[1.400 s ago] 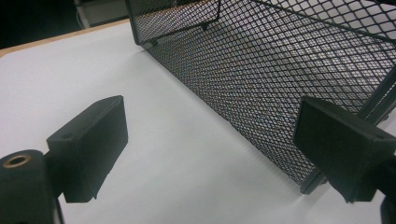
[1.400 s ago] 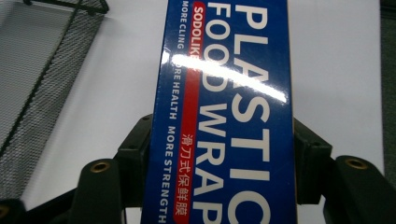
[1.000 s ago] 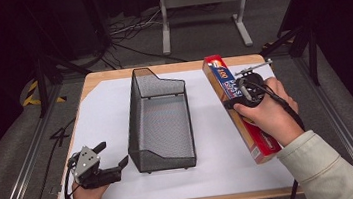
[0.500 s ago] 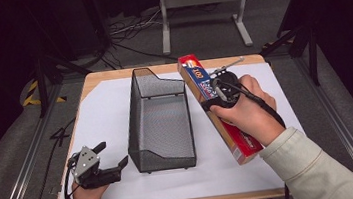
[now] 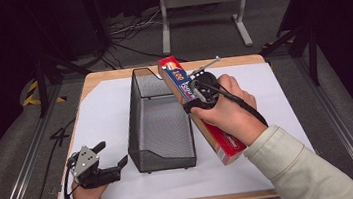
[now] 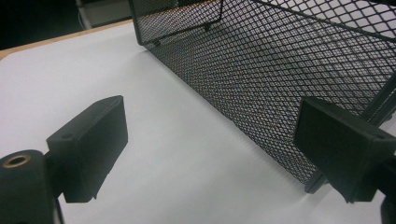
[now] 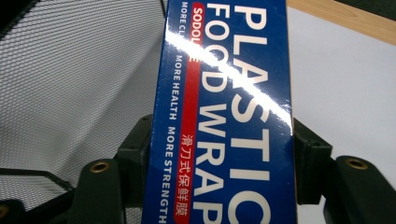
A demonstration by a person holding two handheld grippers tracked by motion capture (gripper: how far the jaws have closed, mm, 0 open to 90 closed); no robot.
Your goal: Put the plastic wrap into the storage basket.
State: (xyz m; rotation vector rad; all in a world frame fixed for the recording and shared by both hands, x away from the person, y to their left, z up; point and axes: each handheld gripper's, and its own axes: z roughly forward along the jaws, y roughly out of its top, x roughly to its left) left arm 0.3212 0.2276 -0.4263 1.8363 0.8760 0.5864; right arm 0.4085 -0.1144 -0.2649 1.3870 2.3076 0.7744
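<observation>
A long red and blue plastic food wrap box (image 5: 201, 112) hangs above the table, clamped across its width by my right gripper (image 5: 195, 93). The box (image 7: 224, 112) lies along the right rim of a black wire mesh basket (image 5: 159, 116), partly over it. Both pads press on its two long sides in the right gripper view. My left gripper (image 5: 111, 154) rests on the white sheet at the front left, open, its jaws pointing at the basket's near left corner (image 6: 308, 186). Nothing lies between its pads (image 6: 93, 140).
A white sheet (image 5: 100, 113) covers the wooden table (image 5: 111, 75). The basket stands lengthwise in the middle. Bare sheet lies to the left of the basket and at the right beyond the box. Dark floor, cables and a metal stand (image 5: 204, 5) lie behind the table.
My right gripper has carried the box leftward from the right side of the sheet to the basket's right rim, rising slightly. The left gripper has stayed where it was.
</observation>
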